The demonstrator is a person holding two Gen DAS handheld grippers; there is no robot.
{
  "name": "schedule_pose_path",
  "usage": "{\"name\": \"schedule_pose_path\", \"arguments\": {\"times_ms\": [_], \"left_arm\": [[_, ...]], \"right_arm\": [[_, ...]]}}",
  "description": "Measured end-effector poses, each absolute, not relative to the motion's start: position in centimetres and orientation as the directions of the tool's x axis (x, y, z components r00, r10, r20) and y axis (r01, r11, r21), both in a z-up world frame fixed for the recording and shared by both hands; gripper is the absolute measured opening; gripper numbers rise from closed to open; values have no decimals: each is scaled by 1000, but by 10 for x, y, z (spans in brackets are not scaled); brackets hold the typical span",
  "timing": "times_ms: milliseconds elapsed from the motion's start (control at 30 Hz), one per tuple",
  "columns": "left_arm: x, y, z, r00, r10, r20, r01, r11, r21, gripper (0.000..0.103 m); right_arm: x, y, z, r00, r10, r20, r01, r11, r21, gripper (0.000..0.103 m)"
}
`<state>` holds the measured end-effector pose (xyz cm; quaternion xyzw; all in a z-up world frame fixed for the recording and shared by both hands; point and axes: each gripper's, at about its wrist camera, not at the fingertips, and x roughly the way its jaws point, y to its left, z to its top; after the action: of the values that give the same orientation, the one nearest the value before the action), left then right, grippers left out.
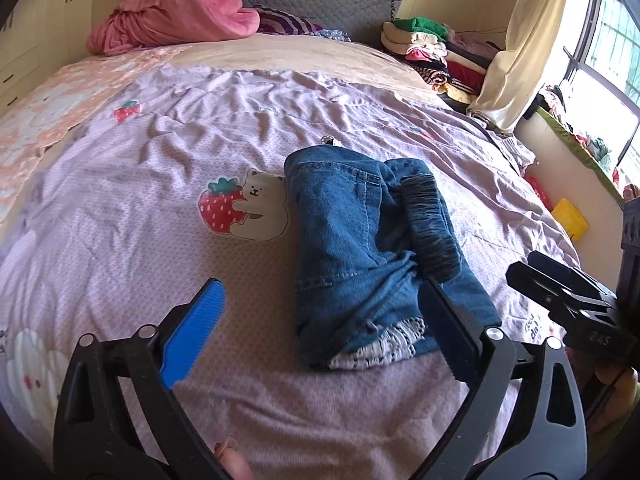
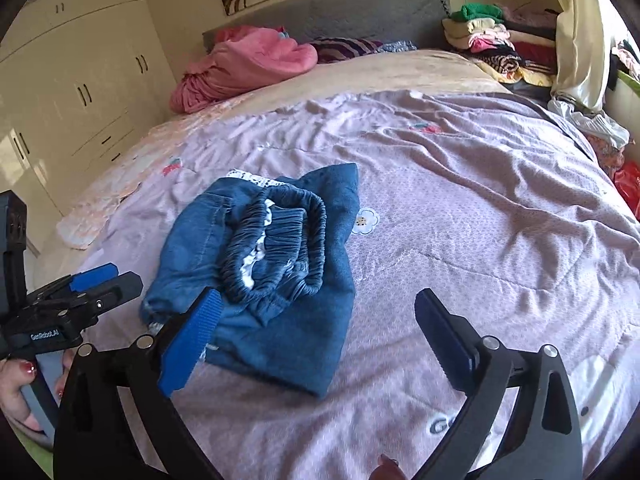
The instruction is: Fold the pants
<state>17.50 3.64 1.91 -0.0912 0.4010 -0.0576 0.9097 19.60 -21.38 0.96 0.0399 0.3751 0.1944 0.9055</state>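
Lying folded mid-bed, jeans [image 1: 360, 248] on purple sheet [image 1: 140, 208]; left gripper [image 1: 320, 332] and right gripper [image 2: 316, 336] both wide, empty

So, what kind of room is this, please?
Most likely a home bedroom: a bed with a grey headboard, a white wardrobe, and folded clothes stacked by the window.

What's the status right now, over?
Left gripper open, right gripper open, both empty. Blue pants lie folded in a bundle on the bed cover, waistband on top. Nothing in the way.
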Motion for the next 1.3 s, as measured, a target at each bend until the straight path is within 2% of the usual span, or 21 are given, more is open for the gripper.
{"name": "schedule_pose_path", "arguments": {"times_ms": [633, 867, 1300], "left_arm": [[110, 23, 44, 718, -113, -687, 40, 992, -121, 93], [86, 22, 48, 728, -109, -677, 35, 992, -122, 93], [49, 20, 29, 710, -103, -696, 18, 992, -128, 93]], "right_arm": [[132, -222, 36, 678, 381, -629, -345, 920, 185, 98], [109, -226, 41, 681, 385, -623, -351, 918, 184, 98], [68, -230, 33, 677, 379, -630, -354, 919, 172, 98]]}}
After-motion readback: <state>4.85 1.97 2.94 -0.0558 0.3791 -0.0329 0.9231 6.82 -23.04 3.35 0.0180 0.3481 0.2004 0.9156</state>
